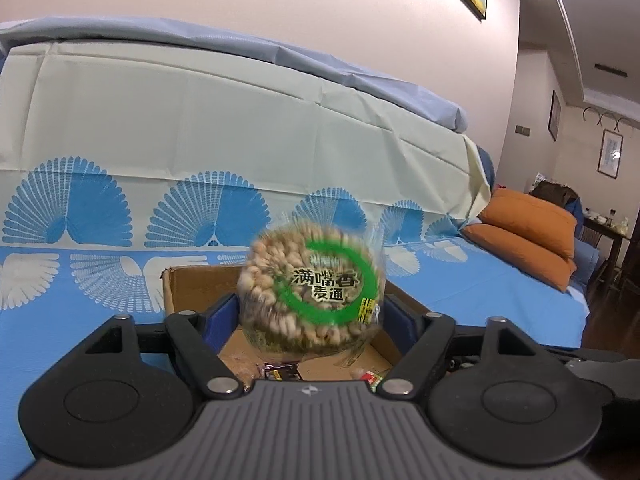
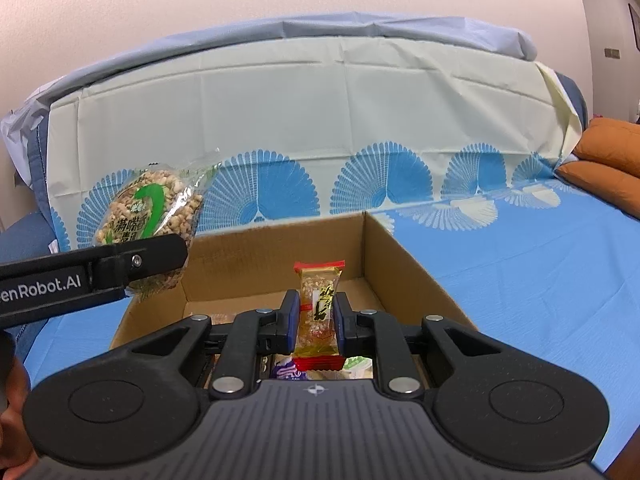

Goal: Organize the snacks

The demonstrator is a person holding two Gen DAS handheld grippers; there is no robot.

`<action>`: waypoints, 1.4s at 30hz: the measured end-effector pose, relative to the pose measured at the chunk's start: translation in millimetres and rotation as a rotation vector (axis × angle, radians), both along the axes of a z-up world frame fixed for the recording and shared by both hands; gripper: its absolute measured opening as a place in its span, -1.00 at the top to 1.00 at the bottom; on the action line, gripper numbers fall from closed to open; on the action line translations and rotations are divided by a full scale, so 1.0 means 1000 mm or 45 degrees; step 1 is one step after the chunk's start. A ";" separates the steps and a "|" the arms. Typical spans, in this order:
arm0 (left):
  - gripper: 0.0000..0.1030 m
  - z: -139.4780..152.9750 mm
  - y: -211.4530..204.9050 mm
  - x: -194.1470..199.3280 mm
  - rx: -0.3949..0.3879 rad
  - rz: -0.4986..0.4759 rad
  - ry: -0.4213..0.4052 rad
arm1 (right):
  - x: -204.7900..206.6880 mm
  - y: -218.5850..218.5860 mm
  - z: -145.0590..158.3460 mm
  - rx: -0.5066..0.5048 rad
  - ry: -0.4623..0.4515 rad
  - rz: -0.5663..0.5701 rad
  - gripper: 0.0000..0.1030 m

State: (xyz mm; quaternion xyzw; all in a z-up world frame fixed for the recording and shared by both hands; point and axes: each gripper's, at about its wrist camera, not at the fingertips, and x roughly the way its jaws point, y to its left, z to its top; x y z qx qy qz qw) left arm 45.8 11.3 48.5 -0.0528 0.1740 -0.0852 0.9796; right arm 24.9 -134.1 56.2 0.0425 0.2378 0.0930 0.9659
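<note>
Blue fan-printed cloth [image 2: 520, 280] is spread over the seat on which an open cardboard box [image 2: 400, 264] is set. A round pack of puffed grain with a green ring [image 1: 312, 292] is seen blurred above the box's ten o'clock corner, between the blue pads of the left gripper [image 1: 310, 312]. These tongs are spread wide, and the pads appear just clear of the wrapper. A gold, red-ended candy bar [image 2: 320, 304] is held upright over the box's six o'clock side, clamped by the nearly closed right gripper [image 2: 316, 312]. Small wrapped snacks [image 1: 280, 372] are scattered on the box floor. Orange cushions [image 1: 528, 236] are stacked at three o'clock, well apart from the box.
</note>
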 end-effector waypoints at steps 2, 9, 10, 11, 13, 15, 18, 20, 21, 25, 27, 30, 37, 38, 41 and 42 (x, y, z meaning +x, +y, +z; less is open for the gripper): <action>-0.67 0.001 0.001 0.000 -0.004 -0.015 0.000 | 0.004 0.000 -0.002 0.000 0.036 -0.007 0.36; -0.67 0.007 0.009 -0.012 -0.020 -0.012 -0.037 | 0.005 -0.001 -0.001 0.017 0.046 -0.017 0.05; -0.67 0.008 0.011 -0.014 -0.032 -0.017 -0.039 | 0.004 -0.001 0.000 0.022 0.047 -0.017 -0.02; -0.67 0.009 0.012 -0.018 -0.043 -0.022 -0.040 | 0.003 -0.001 0.001 0.029 0.048 -0.012 -0.09; -0.67 0.014 0.014 -0.027 -0.051 -0.029 -0.040 | 0.001 -0.004 0.004 0.045 0.054 -0.003 -0.23; -0.67 0.021 0.017 -0.036 -0.089 -0.027 -0.020 | -0.001 -0.009 0.011 0.067 0.066 0.001 -0.47; -0.68 0.032 0.014 -0.050 -0.104 -0.016 0.015 | -0.005 -0.022 0.026 0.085 0.078 0.006 -0.90; -0.70 0.040 0.007 -0.062 -0.069 0.003 0.037 | -0.010 -0.033 0.036 0.090 0.080 0.014 -0.99; -0.71 0.044 0.003 -0.068 -0.054 0.008 0.047 | -0.013 -0.037 0.040 0.083 0.081 0.030 -0.99; -1.00 0.050 -0.011 -0.093 -0.055 0.050 0.112 | -0.029 -0.054 0.042 0.028 0.083 0.078 -0.99; -0.99 0.045 -0.019 -0.106 -0.039 0.103 0.134 | -0.037 -0.059 0.035 0.008 0.116 0.069 -0.99; -0.99 0.024 -0.024 -0.123 -0.064 0.149 0.191 | -0.049 -0.063 0.021 0.001 0.178 0.048 -0.99; -0.99 -0.016 -0.018 -0.116 -0.012 0.256 0.345 | -0.058 -0.048 0.009 -0.163 0.182 0.116 -0.99; -0.99 -0.017 -0.016 -0.112 -0.008 0.271 0.352 | -0.058 -0.048 0.008 -0.161 0.188 0.113 -0.99; -0.99 -0.019 -0.006 -0.099 -0.039 0.310 0.400 | -0.052 -0.049 0.006 -0.135 0.222 0.108 -0.99; -0.99 -0.020 -0.003 -0.095 -0.053 0.323 0.415 | -0.050 -0.049 0.005 -0.131 0.230 0.108 -0.99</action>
